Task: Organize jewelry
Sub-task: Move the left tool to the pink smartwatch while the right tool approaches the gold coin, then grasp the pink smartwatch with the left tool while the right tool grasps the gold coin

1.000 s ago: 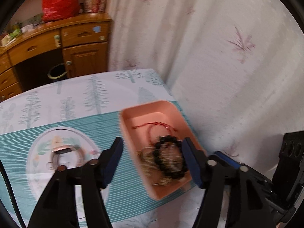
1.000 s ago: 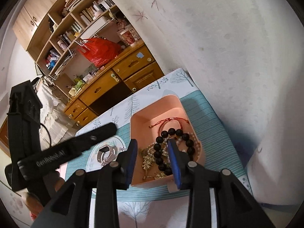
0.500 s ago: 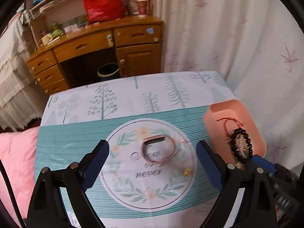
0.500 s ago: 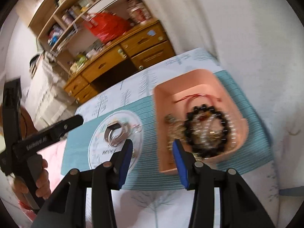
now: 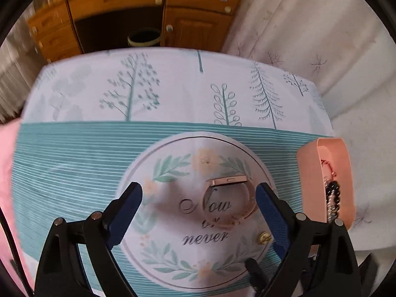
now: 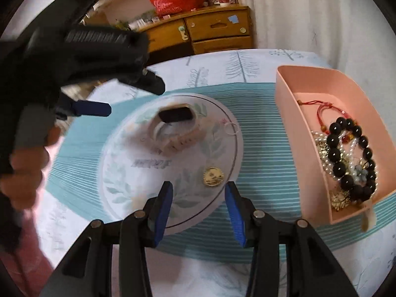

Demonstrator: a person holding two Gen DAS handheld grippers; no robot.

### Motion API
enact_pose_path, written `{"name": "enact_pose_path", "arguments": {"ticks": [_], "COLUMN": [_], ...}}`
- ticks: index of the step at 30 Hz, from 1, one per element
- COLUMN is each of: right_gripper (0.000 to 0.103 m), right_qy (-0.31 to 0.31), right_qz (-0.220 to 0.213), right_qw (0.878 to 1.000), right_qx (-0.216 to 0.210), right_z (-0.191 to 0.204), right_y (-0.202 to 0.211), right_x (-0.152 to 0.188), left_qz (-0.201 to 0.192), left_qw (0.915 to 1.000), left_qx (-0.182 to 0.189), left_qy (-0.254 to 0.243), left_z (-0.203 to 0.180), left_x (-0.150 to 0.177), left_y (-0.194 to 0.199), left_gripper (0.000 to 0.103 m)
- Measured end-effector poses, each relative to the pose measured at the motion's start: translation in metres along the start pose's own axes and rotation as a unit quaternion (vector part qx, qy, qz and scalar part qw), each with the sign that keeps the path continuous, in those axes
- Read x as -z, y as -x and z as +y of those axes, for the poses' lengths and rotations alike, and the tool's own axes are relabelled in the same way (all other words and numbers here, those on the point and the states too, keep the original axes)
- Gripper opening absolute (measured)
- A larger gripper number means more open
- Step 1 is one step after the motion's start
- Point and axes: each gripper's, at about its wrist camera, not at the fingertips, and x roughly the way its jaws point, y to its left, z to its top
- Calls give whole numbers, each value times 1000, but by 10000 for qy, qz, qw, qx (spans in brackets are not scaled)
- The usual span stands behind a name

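A rose-gold watch (image 5: 229,199) lies in the round printed circle (image 5: 173,168) of the mat, close to my left gripper's right finger. My left gripper (image 5: 198,193) is open and empty above the circle. A gold coin (image 6: 213,176) lies on the circle just ahead of my right gripper (image 6: 197,189), which is open and empty. The watch (image 6: 177,126) and a thin ring (image 6: 230,127) also show there. The pink tray (image 6: 287,113) at the right holds a black bead bracelet (image 6: 351,158), a red cord bracelet (image 6: 326,113) and pearl strands.
A tree-print cloth (image 5: 173,89) covers the table. A wooden desk with drawers (image 5: 123,12) stands behind, a white curtain (image 5: 321,37) to the right. The left hand and gripper body (image 6: 61,57) hang over the table's left side.
Both grippers have swung left from the pink tray to the printed circle. The left one has lowered towards the watch, the right one has come close to the coin.
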Motion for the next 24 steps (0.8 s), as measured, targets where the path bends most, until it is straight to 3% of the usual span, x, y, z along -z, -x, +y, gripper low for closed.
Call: {"name": "enact_pose_path", "arguments": {"ticks": [3,9,11,16,24], "right_gripper": [44,44,44,44,44], "right_qy": [315,643,692,571,572], "right_qz": [-220,-387,-428,-476,-478], "right_qw": [9984,9949,9943,9960,9959], "right_qx": [427,669,687,498,503], "right_z": [7,18,18,13,13], "right_y": [-4,-7,-7,-4,-5], "right_x": [5,8,9,8,7], "left_qz": [83,56,-8,100,17], "left_qw": [9999,9998,9994,9985,9970], "left_qx": [81,-86,-149,118,-364], "left_qy": [20,-181,-325,-531,-690], "left_z": [0,-15,-24,-39,-51], "left_x": [-4,-4,-3,0,4], "left_y": [-9,-23,-26,-38,-47], "left_gripper": [92,92,92,92,92]}}
